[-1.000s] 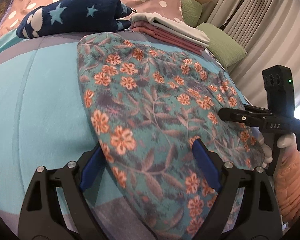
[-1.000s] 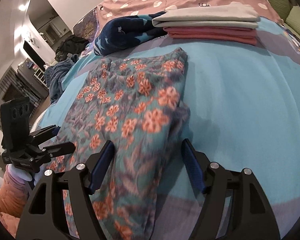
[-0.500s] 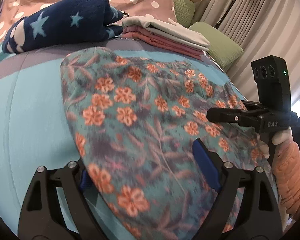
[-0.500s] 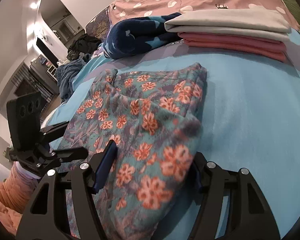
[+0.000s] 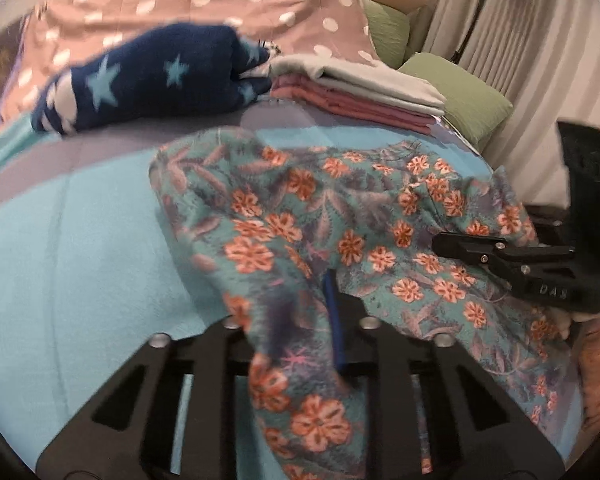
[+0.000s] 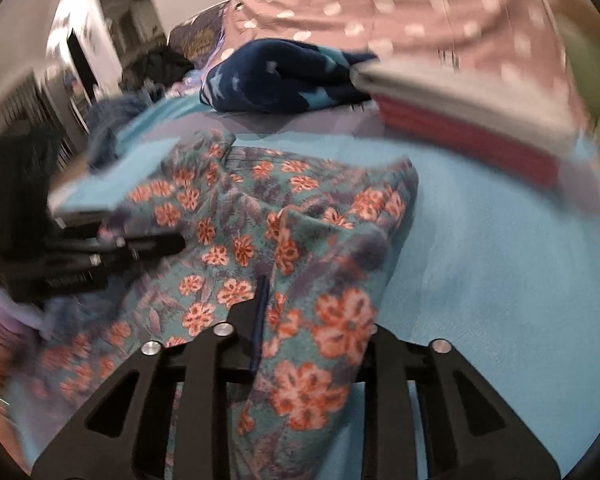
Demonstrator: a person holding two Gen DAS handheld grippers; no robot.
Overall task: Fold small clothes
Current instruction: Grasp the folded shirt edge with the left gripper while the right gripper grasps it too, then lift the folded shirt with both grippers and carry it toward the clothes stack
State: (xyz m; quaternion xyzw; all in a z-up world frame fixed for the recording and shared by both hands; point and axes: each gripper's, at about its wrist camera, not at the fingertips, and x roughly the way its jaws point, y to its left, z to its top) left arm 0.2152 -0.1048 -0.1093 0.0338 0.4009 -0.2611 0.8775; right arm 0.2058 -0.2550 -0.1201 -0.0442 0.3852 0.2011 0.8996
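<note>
the floral garment [image 5: 340,216] lay across the middle of the frame on the turquoise bedspread [image 5: 80,248], teal cloth with orange flowers, rumpled and pulled up into ridges at its near edge. the left gripper [image 5: 300,320], low centre in its own view, had its jaws pressed together on a bunched fold of that cloth, one blue pad [image 5: 334,320] showing beside the pinch. the right gripper [image 6: 300,320] was clamped the same way on the garment's other near corner, low centre in its view. behind, toward the top of the frame, a navy star blanket [image 5: 152,80] sat left of a folded stack of clothes [image 5: 360,92], grey over pink. a pink dotted cover [image 5: 220,4] rose behind them, green pillows [image 5: 468,108] at upper right.
</note>
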